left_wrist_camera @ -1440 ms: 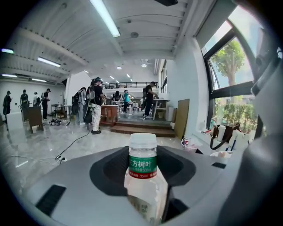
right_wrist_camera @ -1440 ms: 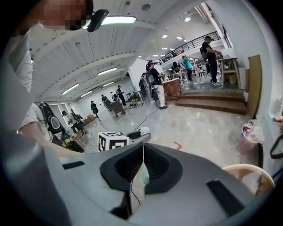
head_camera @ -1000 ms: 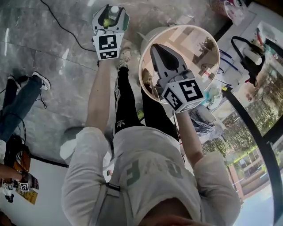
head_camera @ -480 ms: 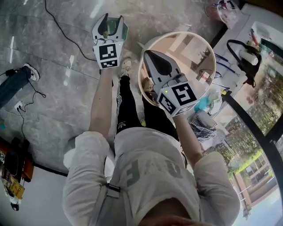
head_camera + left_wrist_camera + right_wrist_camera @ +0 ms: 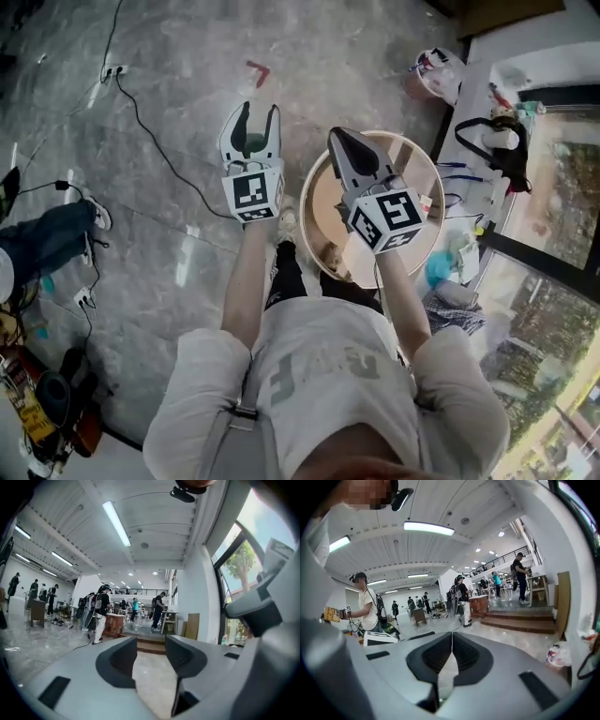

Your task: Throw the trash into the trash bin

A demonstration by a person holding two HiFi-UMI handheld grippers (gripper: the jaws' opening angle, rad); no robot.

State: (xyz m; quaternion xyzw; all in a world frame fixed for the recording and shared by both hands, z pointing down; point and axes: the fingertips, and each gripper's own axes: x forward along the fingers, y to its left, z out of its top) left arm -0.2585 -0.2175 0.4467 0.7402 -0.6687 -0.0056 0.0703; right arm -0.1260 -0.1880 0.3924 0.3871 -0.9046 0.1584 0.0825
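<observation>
The left gripper (image 5: 150,645) has its jaws standing apart, with a clear gap between the dark ribbed pads (image 5: 119,657). Nothing is between them; only pale stone floor (image 5: 152,677) shows through the gap. The right gripper (image 5: 451,637) has its jaws brought together, tips meeting along a thin seam, with a narrow sliver of space lower down and nothing caught in it. Neither gripper carries any trash.

In the head view the two grippers are held out in front of the person, side by side and apart. Each has its marker cube (image 5: 253,194) nearest the hand, and the right one's cube (image 5: 386,217) is turned at an angle. The left gripper is over bare grey floor. The right gripper is over the round trash bin (image 5: 321,208), which stands on the floor at the person's feet. The right gripper's closed tip lies near the bin's far rim. Inside the bin, by its near rim, lies a small mottled scrap (image 5: 329,255); what it is cannot be told.

Further out, a black cable (image 5: 141,103) runs across the floor to the left of the left gripper. A white bag (image 5: 437,71) sits beyond the bin beside a white table (image 5: 473,112). In the gripper views, people (image 5: 99,613) stand well off in a large hall with steps (image 5: 520,620).
</observation>
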